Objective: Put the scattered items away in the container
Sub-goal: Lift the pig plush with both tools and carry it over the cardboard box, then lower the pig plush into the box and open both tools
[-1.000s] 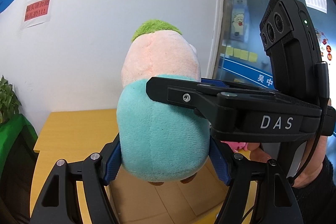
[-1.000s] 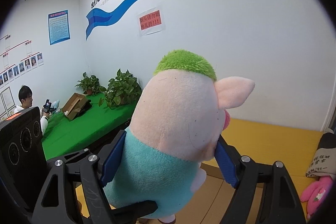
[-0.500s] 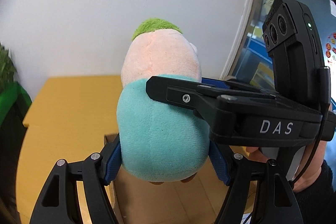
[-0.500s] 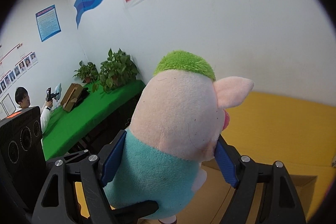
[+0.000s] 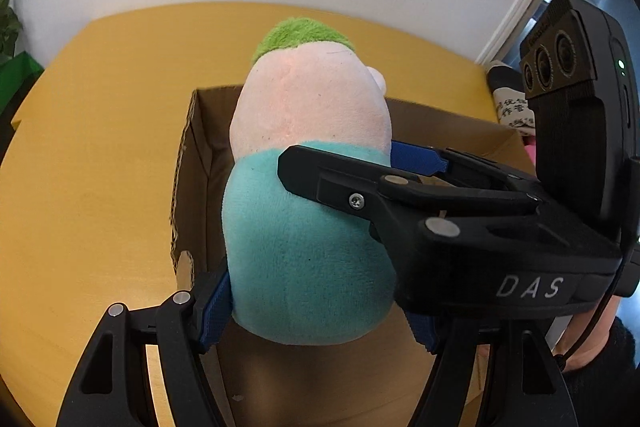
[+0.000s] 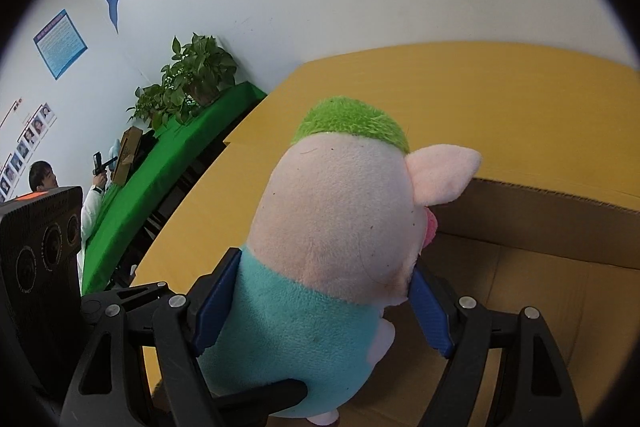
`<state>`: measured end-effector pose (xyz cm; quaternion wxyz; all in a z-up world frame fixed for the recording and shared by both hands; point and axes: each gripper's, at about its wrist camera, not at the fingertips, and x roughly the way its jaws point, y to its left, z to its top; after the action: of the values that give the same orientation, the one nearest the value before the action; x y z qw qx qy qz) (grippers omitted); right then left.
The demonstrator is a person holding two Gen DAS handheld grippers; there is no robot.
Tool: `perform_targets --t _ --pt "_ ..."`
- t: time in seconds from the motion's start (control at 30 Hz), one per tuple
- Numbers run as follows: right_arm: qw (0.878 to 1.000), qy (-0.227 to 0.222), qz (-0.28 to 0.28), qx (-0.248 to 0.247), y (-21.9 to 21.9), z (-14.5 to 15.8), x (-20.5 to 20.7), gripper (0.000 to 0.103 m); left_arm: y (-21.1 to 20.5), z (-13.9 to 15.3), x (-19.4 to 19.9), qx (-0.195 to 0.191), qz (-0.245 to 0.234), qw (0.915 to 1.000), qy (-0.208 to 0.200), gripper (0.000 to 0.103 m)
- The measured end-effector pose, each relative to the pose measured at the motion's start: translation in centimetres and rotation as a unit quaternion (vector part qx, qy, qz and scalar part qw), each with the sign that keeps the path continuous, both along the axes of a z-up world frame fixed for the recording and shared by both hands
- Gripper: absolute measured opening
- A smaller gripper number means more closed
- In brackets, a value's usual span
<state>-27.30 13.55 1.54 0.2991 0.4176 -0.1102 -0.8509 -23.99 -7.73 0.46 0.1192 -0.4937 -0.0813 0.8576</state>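
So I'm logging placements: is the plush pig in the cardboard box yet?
Not yet. The plush pig hangs above the open cardboard box, clamped by both hand-held grippers.

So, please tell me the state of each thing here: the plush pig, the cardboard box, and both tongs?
Plush pig: upright, held in the air over the box, gripped by both tongs.
Cardboard box: open at the top, standing on the yellow table; nothing visible inside.
Left tongs: closed on the pig's teal body.
Right tongs: closed on the pig, about where head meets body.
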Motion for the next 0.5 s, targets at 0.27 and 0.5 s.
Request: perform_targets --t 0.27,0.5 --pt "0.999 -0.021 -0.001 -0.042 0.8 -1.5 -1.0 0.098 0.1 -0.7 2.0 -0.04 0.006 0.9991 0.014 0.086" --pt "1.0 -0.007 0.0 -0.028 2.4 0.6 0.3 0.098 -1.5 1.7 7.2 -0.016 0.046 0.9963 0.07 0.087"
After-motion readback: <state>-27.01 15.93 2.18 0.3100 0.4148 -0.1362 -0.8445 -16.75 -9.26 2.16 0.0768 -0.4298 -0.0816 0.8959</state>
